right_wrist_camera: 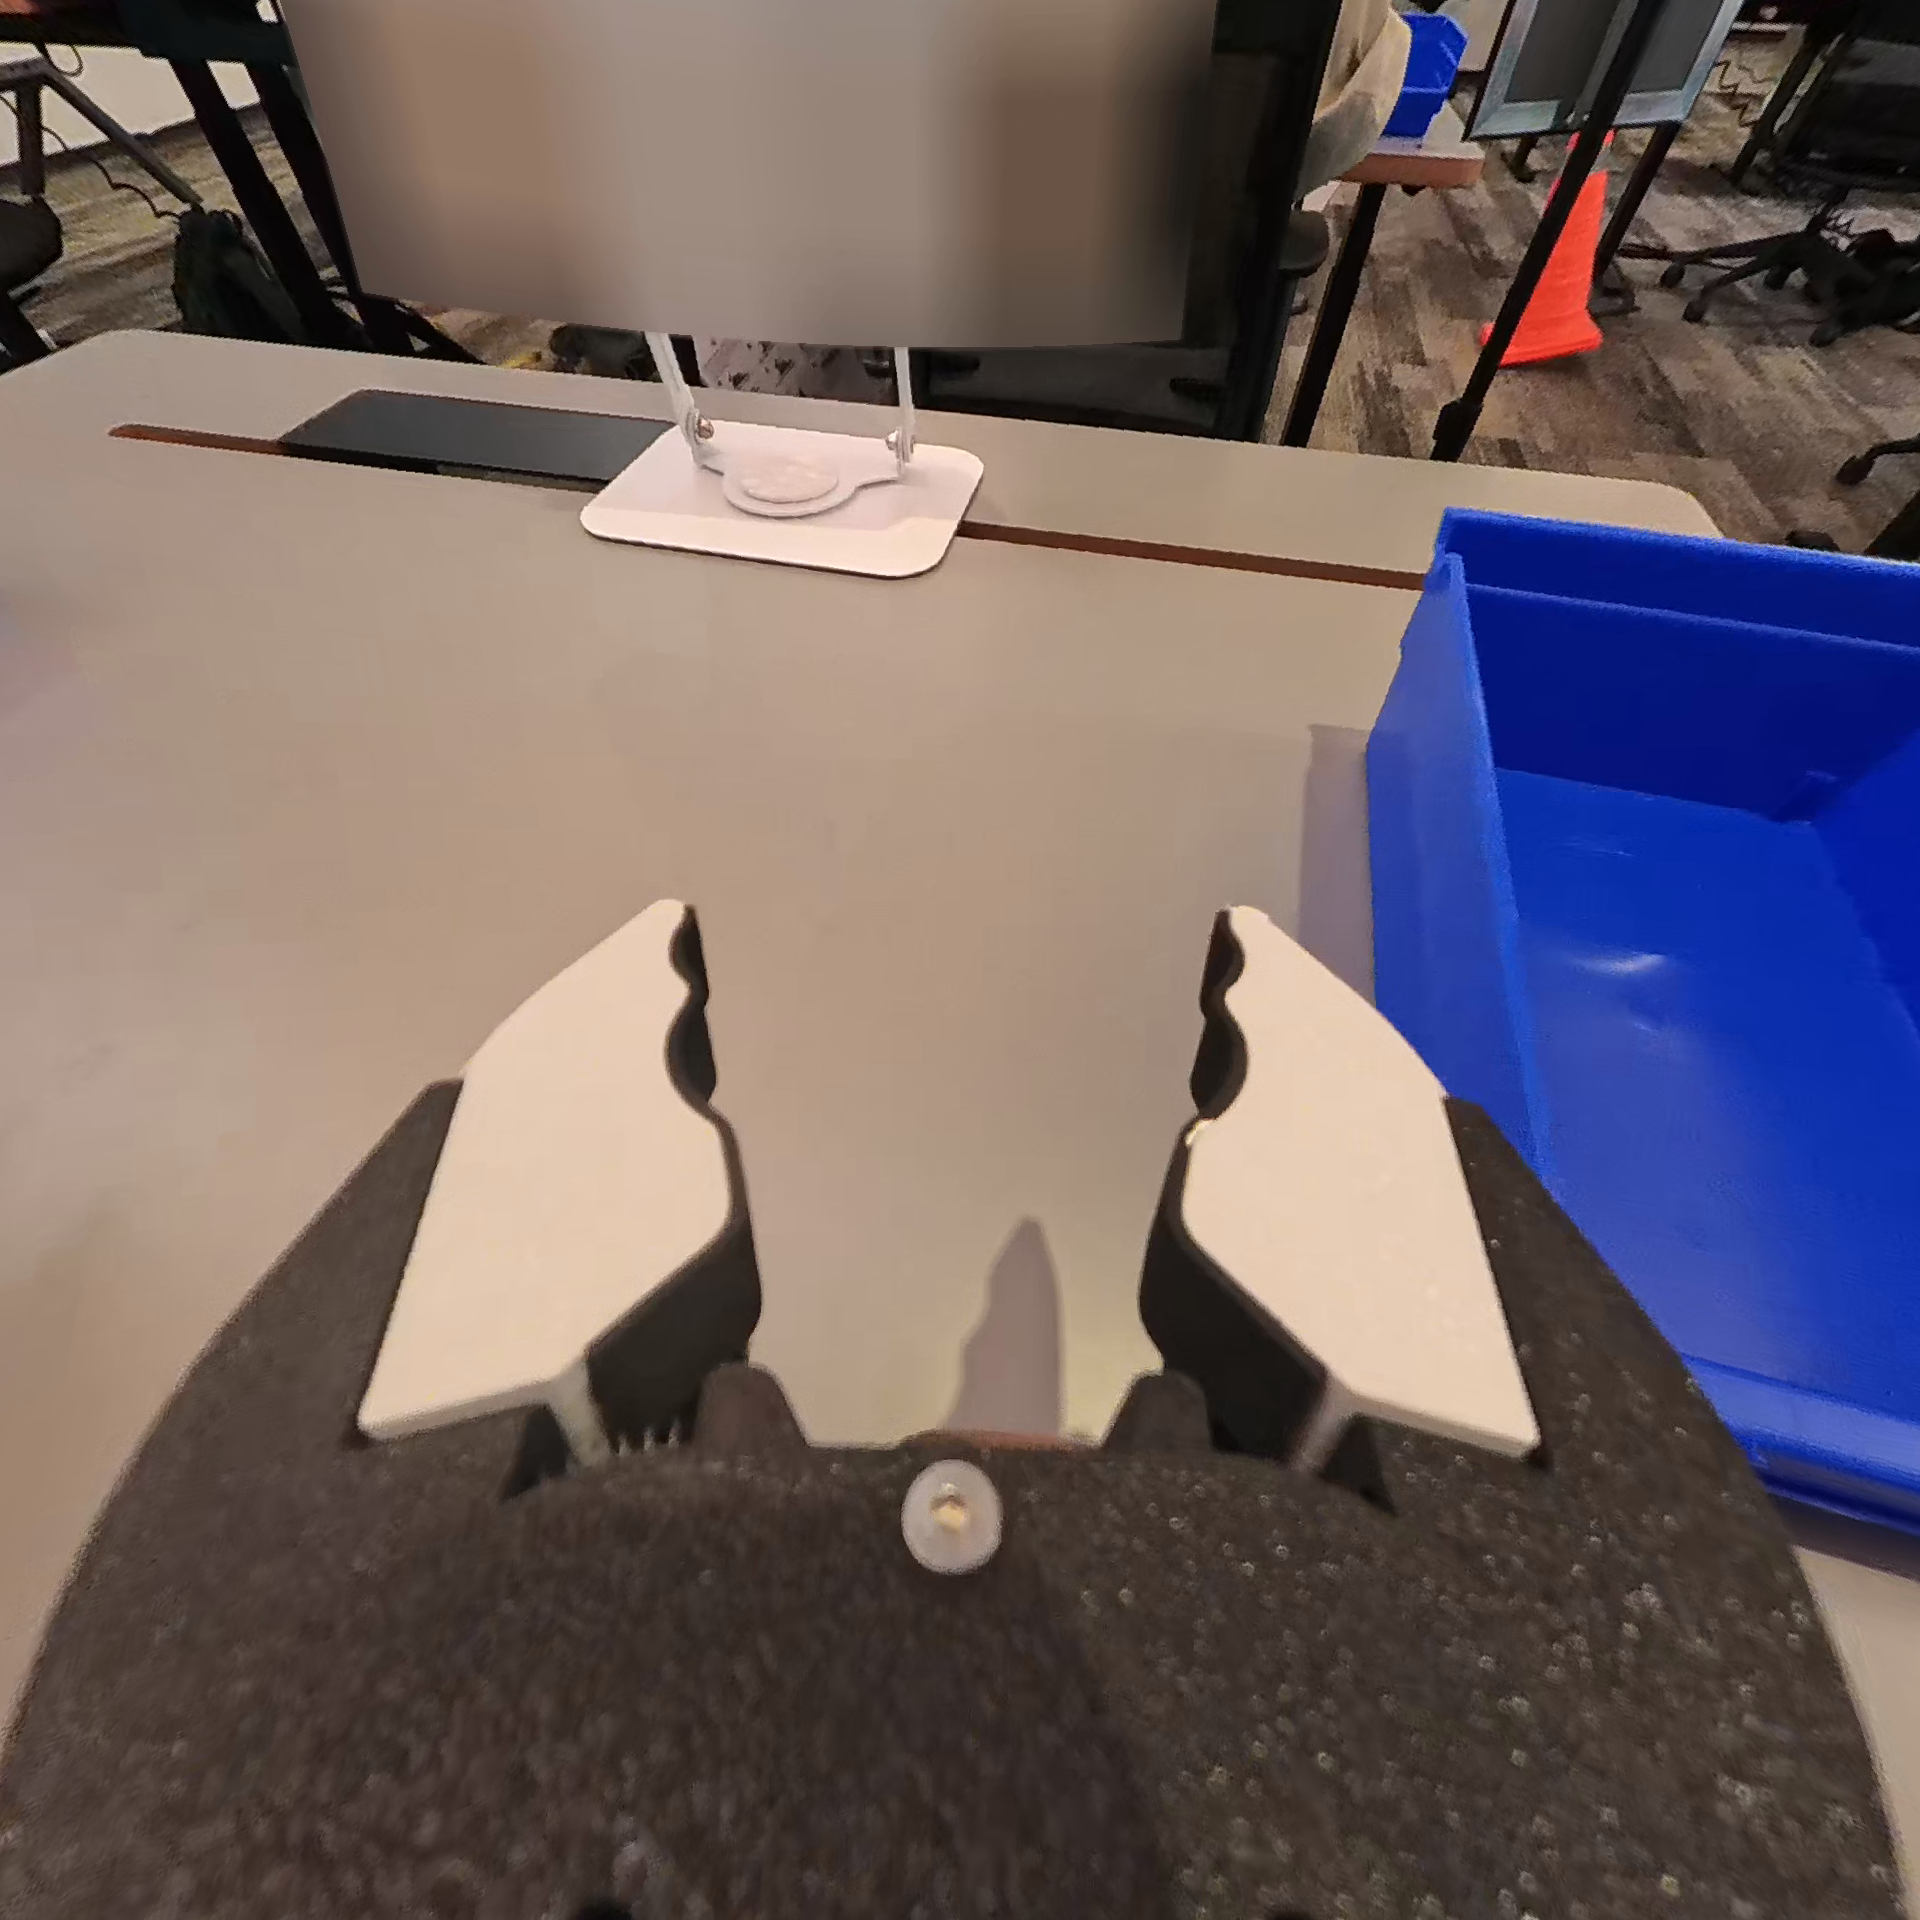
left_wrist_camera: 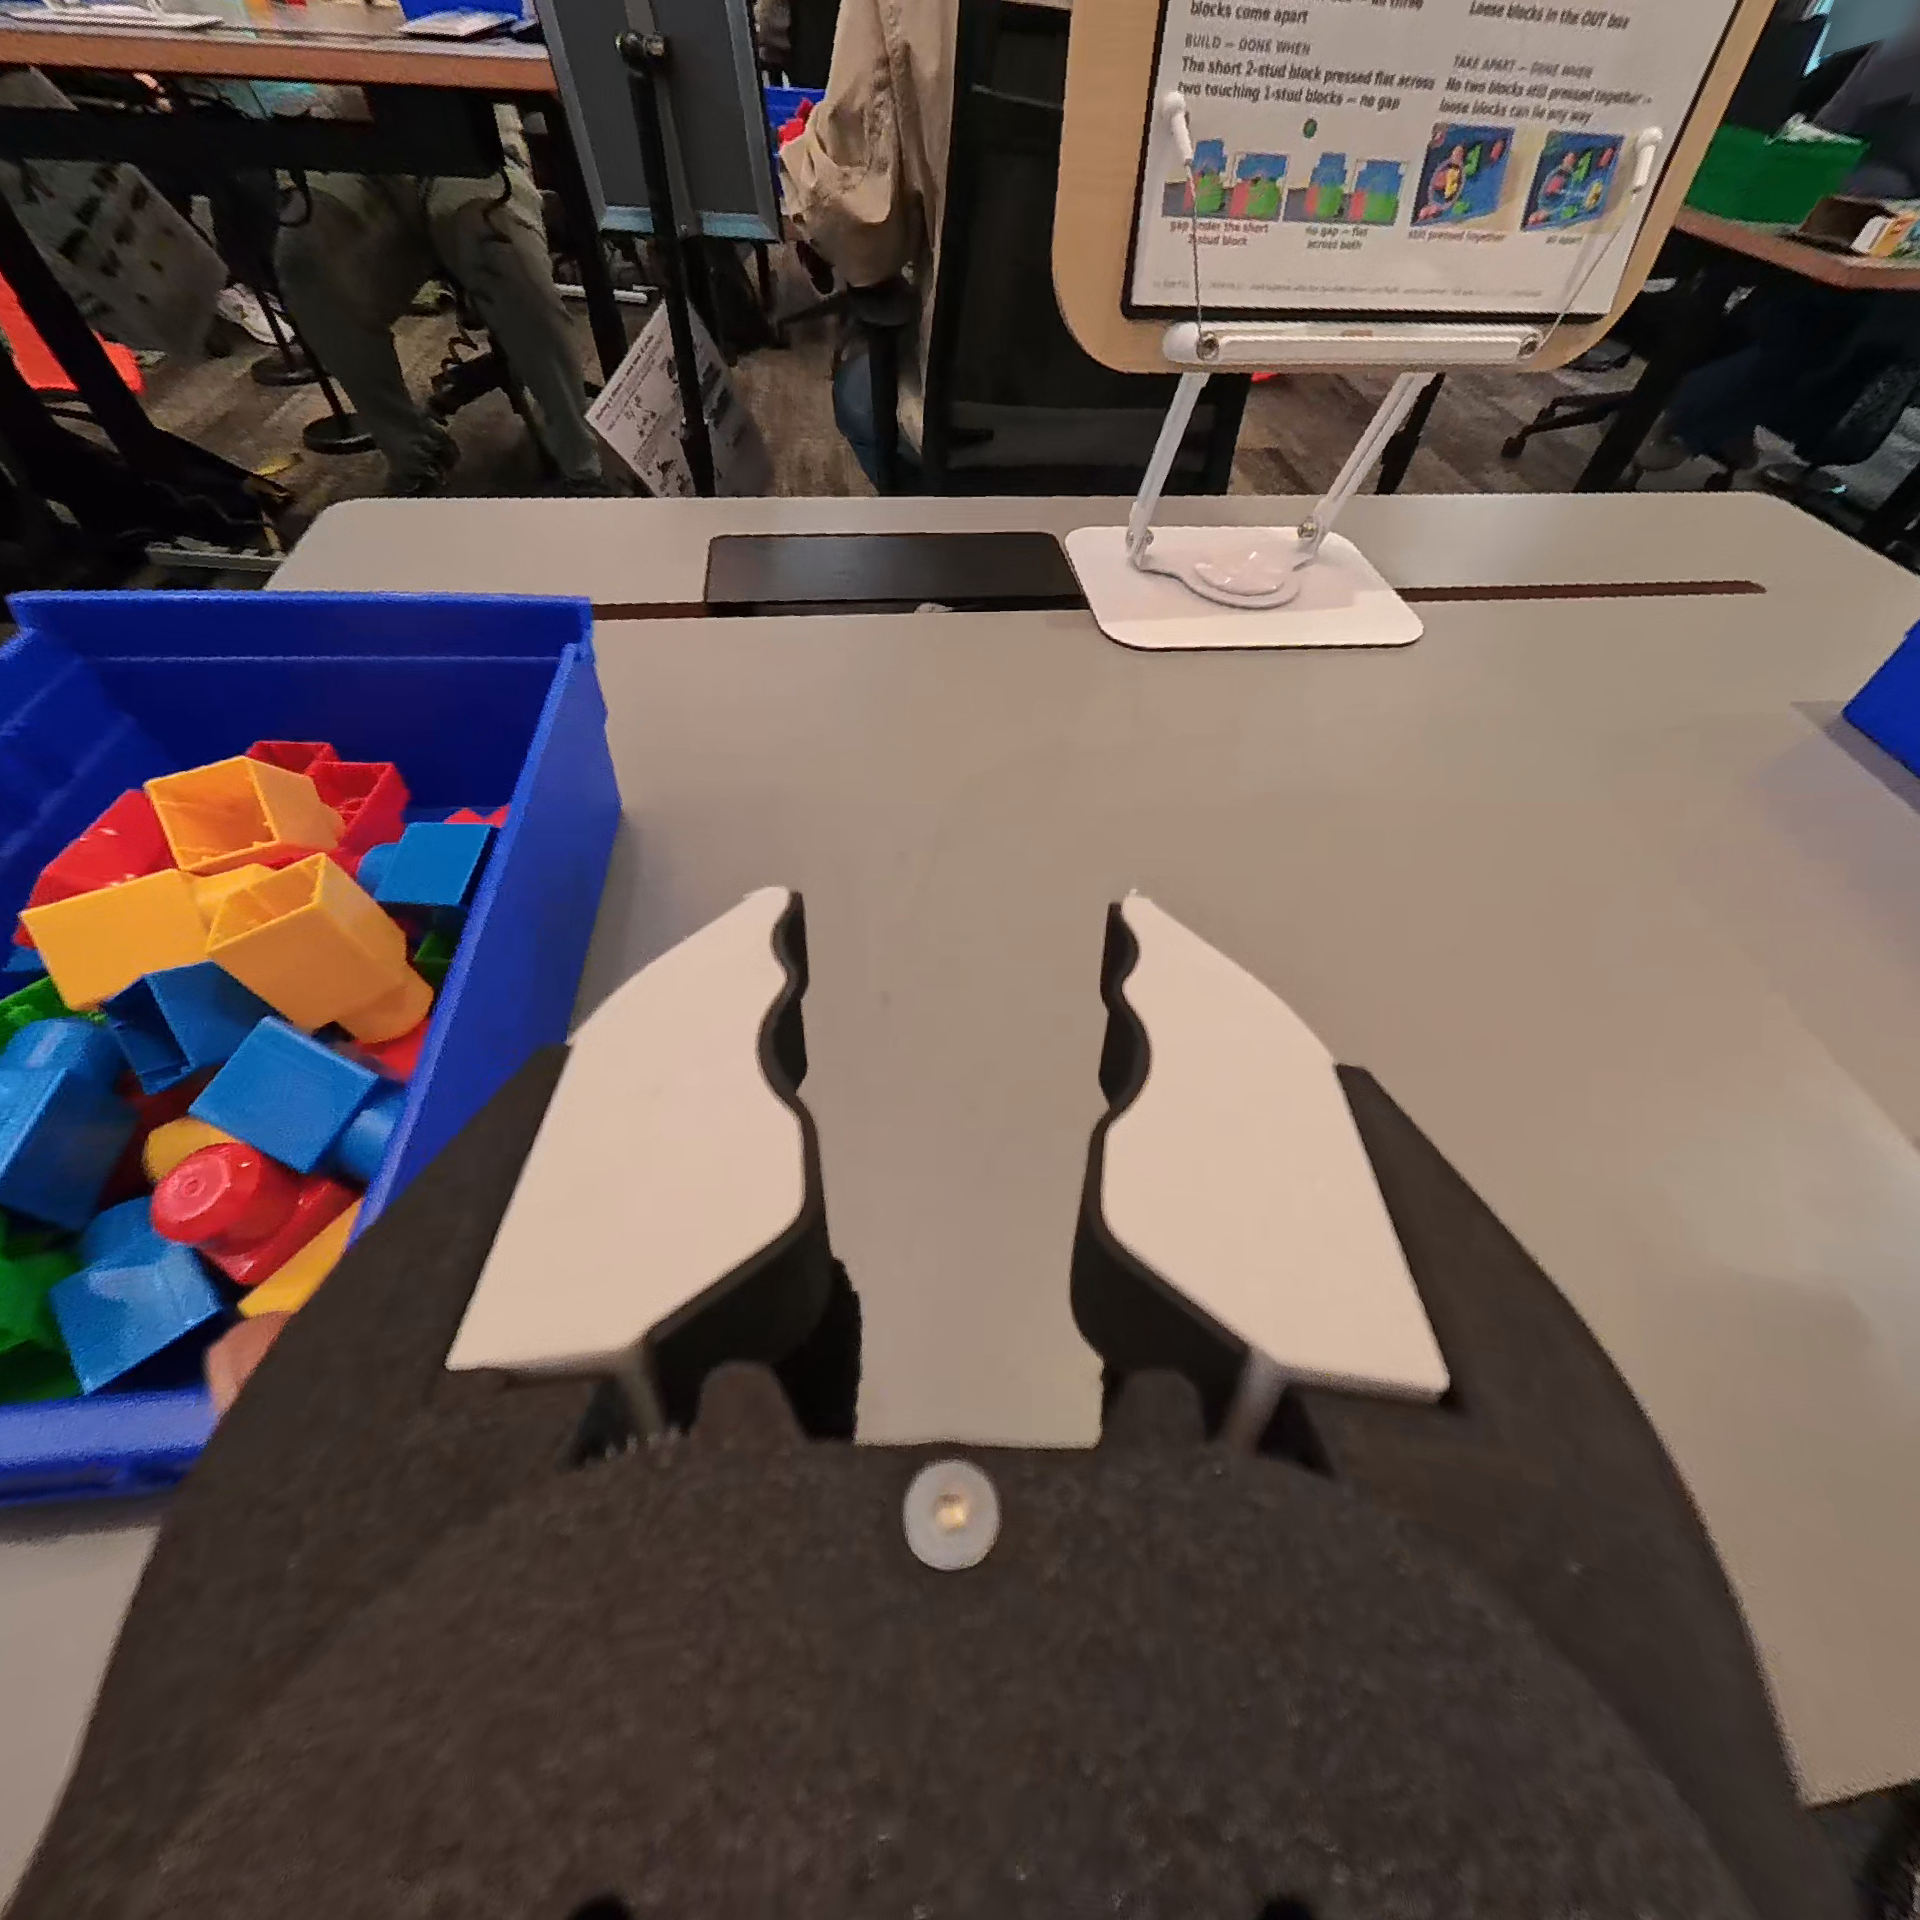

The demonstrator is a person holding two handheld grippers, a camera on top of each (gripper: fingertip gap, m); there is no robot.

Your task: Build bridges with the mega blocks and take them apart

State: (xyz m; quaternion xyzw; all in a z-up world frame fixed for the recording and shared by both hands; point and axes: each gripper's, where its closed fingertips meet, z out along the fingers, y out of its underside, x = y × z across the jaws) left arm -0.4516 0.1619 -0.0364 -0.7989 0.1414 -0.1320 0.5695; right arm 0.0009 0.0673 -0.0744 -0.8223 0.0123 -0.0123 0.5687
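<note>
In the left wrist view a blue bin stands at the left, holding several loose mega blocks: yellow, red, blue and green. My left gripper is open and empty over bare grey table, just right of that bin. In the right wrist view my right gripper is open and empty over the table, just left of an empty blue bin.
A white stand at the table's far middle holds an instruction sheet; the stand also shows in the right wrist view. A black strip lies beside it. A second bin's corner shows at the right. People and furniture stand beyond the table.
</note>
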